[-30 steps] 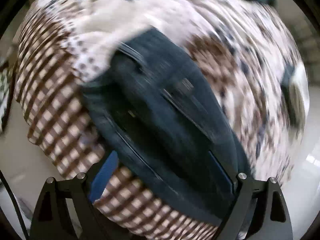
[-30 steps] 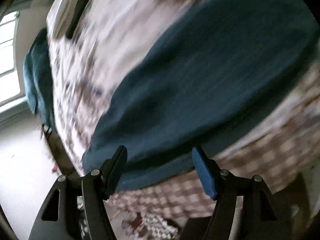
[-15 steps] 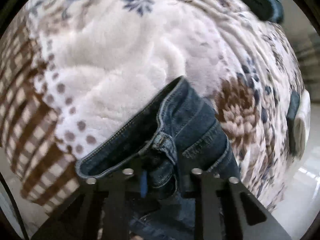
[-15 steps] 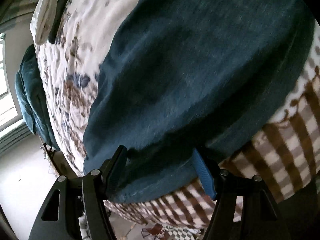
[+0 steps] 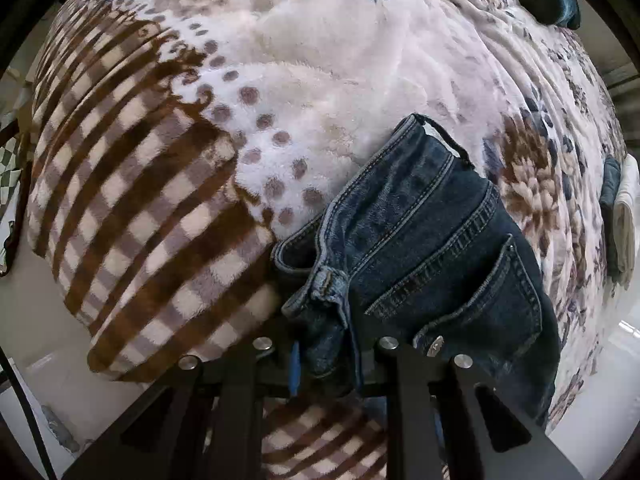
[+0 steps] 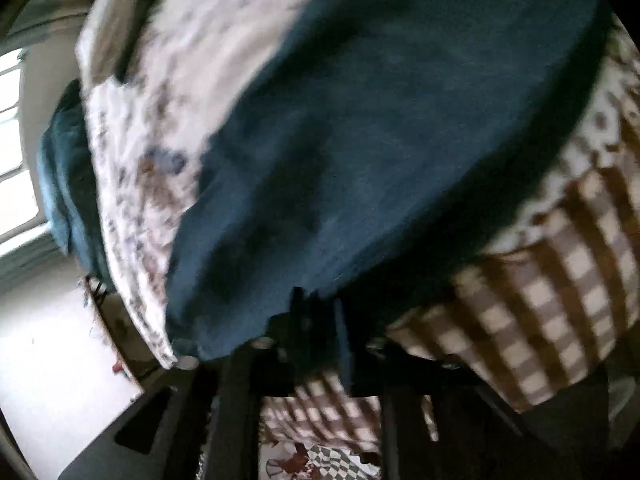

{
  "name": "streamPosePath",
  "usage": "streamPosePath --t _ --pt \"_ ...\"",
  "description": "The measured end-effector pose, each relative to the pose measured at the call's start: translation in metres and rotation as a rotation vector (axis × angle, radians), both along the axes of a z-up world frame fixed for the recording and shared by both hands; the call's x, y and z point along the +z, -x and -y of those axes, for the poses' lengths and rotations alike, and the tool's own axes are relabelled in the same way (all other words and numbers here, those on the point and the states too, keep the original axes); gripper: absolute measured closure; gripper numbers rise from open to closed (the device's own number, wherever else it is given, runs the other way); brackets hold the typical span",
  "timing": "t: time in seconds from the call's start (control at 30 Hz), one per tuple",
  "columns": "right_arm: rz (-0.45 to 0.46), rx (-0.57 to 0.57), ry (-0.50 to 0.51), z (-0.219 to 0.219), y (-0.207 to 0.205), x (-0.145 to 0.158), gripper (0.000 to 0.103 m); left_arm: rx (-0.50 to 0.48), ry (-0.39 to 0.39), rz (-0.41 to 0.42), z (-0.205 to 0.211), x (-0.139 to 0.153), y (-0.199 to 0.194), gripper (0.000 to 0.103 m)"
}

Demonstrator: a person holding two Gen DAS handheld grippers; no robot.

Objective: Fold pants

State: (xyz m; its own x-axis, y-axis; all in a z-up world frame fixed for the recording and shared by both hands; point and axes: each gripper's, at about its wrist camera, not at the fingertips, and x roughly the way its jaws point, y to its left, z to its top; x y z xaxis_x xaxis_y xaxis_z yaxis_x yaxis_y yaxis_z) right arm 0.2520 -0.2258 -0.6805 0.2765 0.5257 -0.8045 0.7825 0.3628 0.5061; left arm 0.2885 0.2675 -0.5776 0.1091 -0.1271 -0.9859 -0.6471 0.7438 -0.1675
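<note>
Dark blue jeans [image 5: 432, 248] lie on a plush blanket [image 5: 300, 92] with brown checks and flowers. In the left wrist view the waistband and a back pocket face up. My left gripper [image 5: 324, 360] points straight down and is shut on the bunched waistband by the belt loop. The right wrist view is blurred. There a broad stretch of the jeans' leg [image 6: 360, 140] fills the middle. The jaws of my right gripper [image 6: 320, 332] are closing on the leg's near edge, and denim is pinched between the fingers.
A teal garment [image 5: 556, 4] hangs over the bed's far edge and shows again as teal cloth [image 6: 64, 184] beside a bright window [image 6: 12, 140]. Folded white and dark items [image 5: 622, 220] lie at the right. Pale floor [image 5: 40, 380] borders the bed.
The left gripper went from wide open to shut on the waistband and sank closer to the bed. The right fingers drew together on the leg's edge, and that view dipped slightly.
</note>
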Motion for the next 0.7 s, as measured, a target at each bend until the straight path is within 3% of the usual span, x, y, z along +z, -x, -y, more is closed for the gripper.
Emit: streamPosePath --t 0.07,0.1,0.13,0.17,0.23,0.33,0.43,0.5,0.6,0.67,0.7 --pt "0.005 -0.041 0.024 0.012 0.000 -0.006 0.052 0.002 -0.003 0.009 0.001 0.001 -0.001 0.087" --pt "0.007 -0.062 0.036 0.019 -0.001 -0.010 0.052 0.007 0.000 0.015 0.001 0.003 -0.001 0.087" --pt "-0.002 -0.073 0.045 0.023 0.000 -0.014 0.059 0.006 -0.001 0.018 0.001 0.004 0.000 0.087" --pt "-0.023 -0.079 0.062 0.024 0.001 -0.016 0.094 0.004 -0.002 0.019 0.001 0.005 0.000 0.087" --pt "-0.033 -0.095 0.063 0.025 0.011 -0.013 0.097 -0.009 -0.010 0.022 0.001 0.009 0.002 0.087" --pt "-0.024 -0.017 0.128 0.019 0.028 0.011 0.097 -0.035 -0.037 0.018 0.003 0.017 0.006 0.087" --pt "-0.075 0.023 0.102 0.012 0.042 -0.001 0.097 -0.042 -0.040 -0.004 -0.002 0.008 0.010 0.084" --pt "-0.095 0.032 0.084 0.015 0.039 -0.014 0.092 -0.046 -0.041 -0.019 -0.002 0.004 0.009 0.077" --pt "-0.082 0.045 0.043 0.022 0.035 -0.015 0.079 -0.083 -0.121 -0.034 0.010 0.024 0.013 0.062" --pt "-0.024 0.050 0.053 0.028 0.036 0.002 0.047 -0.133 -0.175 -0.023 0.026 0.043 0.018 0.053" --pt "0.020 0.044 0.065 0.036 0.037 0.015 0.039 -0.159 -0.206 -0.009 0.039 0.054 0.022 0.042"
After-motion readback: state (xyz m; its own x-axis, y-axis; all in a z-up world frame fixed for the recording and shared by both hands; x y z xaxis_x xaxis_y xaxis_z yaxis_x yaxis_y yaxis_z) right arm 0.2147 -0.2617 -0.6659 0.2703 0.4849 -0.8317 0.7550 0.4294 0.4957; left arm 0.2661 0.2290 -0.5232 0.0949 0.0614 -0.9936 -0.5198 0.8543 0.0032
